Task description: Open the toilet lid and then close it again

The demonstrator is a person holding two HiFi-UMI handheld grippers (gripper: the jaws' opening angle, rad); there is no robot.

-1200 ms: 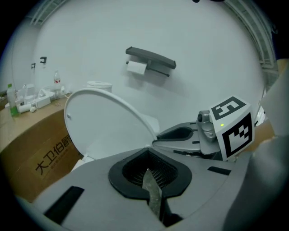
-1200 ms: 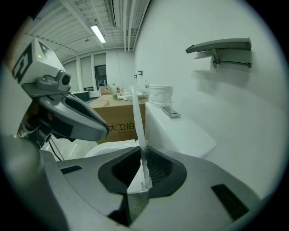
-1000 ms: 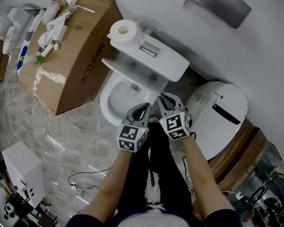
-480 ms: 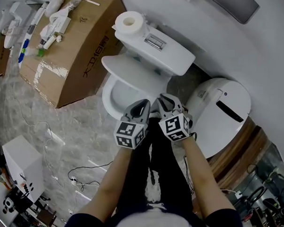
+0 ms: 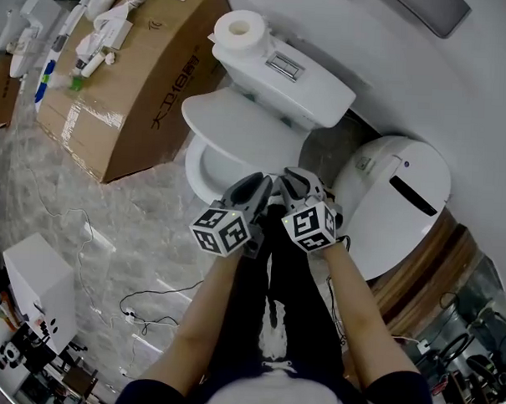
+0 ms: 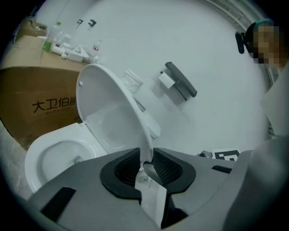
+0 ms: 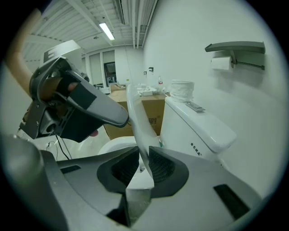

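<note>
The white toilet lid (image 5: 240,125) stands half lowered, tilted forward over the bowl (image 5: 195,176). Both grippers meet at its front edge. In the left gripper view the lid (image 6: 113,113) rises from between the jaws of my left gripper (image 6: 146,164). Those jaws have just been opening and stand a little apart round the thin rim. In the right gripper view the lid's edge (image 7: 137,122) fills the gap of my right gripper (image 7: 143,164). Its jaws have also been opening slightly, with the pads still against the rim. In the head view the left gripper (image 5: 252,188) and right gripper (image 5: 291,184) sit side by side.
The cistern (image 5: 284,73) carries a toilet roll (image 5: 241,27). A large cardboard box (image 5: 132,91) with bottles on top stands left of the toilet. A white round bin (image 5: 395,203) stands to the right. Cables (image 5: 139,318) and a white box (image 5: 36,288) lie on the floor.
The lid has tilted forward and now hides more of the bowl. The left gripper has rolled and its jaws have opened round the lid's edge. Both hands drew back slightly.
</note>
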